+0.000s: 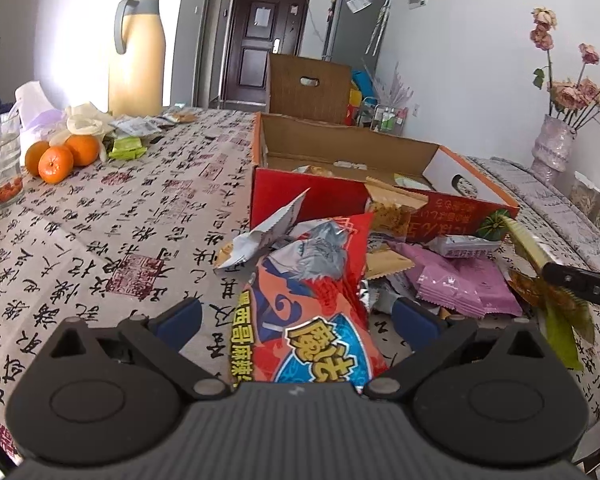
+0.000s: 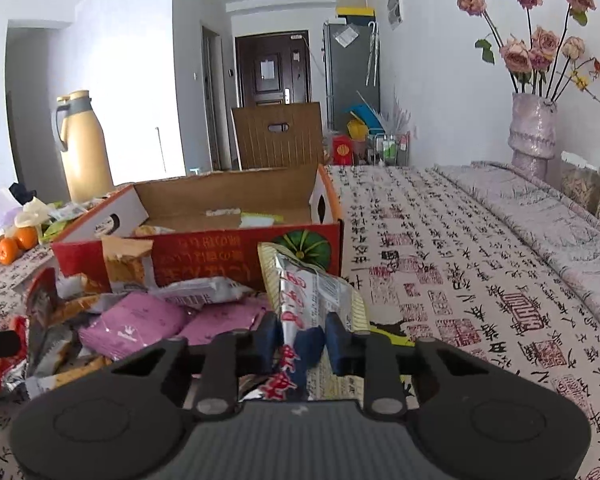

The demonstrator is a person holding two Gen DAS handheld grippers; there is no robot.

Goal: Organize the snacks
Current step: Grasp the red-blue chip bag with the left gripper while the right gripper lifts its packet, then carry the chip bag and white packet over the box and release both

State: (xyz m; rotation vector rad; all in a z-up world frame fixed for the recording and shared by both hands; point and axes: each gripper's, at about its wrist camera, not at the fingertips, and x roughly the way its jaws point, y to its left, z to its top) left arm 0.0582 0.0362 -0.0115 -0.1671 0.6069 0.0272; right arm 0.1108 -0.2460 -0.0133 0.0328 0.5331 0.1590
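Observation:
My left gripper [image 1: 296,314] is open, its blue pads wide apart on either side of a large red and blue snack bag [image 1: 316,320] that lies between them on the tablecloth. My right gripper [image 2: 302,340] is shut on a silver and yellow snack packet [image 2: 312,292] and holds it upright in front of the red cardboard box [image 2: 204,256]. The box [image 1: 340,200] is open at the top with a few packets inside. A pile of snacks lies before it, including pink packets [image 1: 460,284] [image 2: 140,324]. The right gripper's black finger [image 1: 580,284] shows at the right in the left wrist view.
Three oranges [image 1: 60,156], a glass [image 1: 0,160] and a yellow thermos jug [image 1: 136,56] stand at the table's far left. A vase of dried roses [image 2: 532,132] stands at the right. A brown cardboard box [image 1: 308,88] stands behind the table.

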